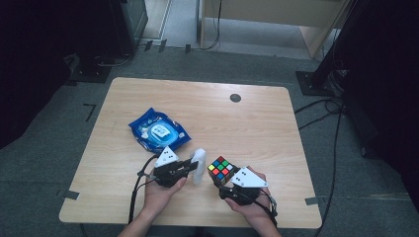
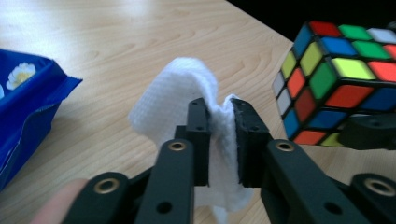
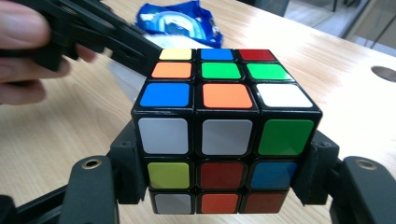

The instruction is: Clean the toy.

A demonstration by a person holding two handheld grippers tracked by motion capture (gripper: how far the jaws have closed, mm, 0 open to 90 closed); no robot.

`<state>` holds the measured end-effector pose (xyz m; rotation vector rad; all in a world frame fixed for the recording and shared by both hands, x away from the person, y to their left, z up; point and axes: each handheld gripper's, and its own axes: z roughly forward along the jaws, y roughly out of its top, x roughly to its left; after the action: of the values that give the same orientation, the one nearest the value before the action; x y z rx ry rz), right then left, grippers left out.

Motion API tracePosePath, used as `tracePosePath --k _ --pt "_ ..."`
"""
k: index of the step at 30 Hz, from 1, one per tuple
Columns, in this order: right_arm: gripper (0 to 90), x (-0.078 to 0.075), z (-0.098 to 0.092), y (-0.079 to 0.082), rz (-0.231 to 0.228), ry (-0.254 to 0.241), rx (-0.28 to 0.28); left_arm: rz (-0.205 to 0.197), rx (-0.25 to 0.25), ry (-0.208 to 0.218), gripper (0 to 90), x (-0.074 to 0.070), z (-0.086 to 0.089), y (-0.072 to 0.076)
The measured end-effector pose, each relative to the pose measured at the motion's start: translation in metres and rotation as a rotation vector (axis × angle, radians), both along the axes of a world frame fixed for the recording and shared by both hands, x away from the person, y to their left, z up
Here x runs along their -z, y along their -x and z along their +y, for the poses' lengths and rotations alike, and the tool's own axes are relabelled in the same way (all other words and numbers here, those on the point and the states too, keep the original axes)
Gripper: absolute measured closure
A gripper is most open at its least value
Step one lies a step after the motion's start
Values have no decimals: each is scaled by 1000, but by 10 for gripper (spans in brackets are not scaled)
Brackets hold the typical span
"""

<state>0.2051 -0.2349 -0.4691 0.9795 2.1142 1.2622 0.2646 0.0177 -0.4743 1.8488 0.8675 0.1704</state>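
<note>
A scrambled Rubik's cube (image 1: 221, 169) (image 3: 224, 126) is held just above the wooden table (image 1: 247, 123) near its front edge, clamped on two opposite sides by my right gripper (image 1: 226, 178) (image 3: 224, 170). Just to its left, my left gripper (image 1: 194, 166) (image 2: 219, 121) is shut on a white wet wipe (image 1: 199, 165) (image 2: 173, 93), which bulges up over the jaws and hangs below them. In the left gripper view the cube (image 2: 336, 79) is close by at the right. The right gripper view has the left gripper (image 3: 116, 44) reaching in behind the cube's top left corner.
A blue pack of wet wipes (image 1: 159, 131) (image 2: 23, 102) (image 3: 180, 21) lies left of the table's centre, behind the left hand. A round cable hole (image 1: 235, 98) sits near the far edge. Cables and stand feet are on the floor around the table.
</note>
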Motion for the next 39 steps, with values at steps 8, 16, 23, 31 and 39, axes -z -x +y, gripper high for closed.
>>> tracePosePath --k 8,16,23,31,39 --pt "346 4 5 0 -2 18 0 -11 32 90 389 -26 -11 16" --pt "345 9 24 1 -5 41 -37 76 131 2 255 -25 -36 20" --pt "345 12 35 5 -50 93 -41 157 130 -26 283 -21 -39 14" --pt "344 16 42 9 -112 198 -37 177 142 -62 342 -18 -38 12" --pt "338 20 40 10 -159 219 -66 167 166 -52 347 -15 -35 10"
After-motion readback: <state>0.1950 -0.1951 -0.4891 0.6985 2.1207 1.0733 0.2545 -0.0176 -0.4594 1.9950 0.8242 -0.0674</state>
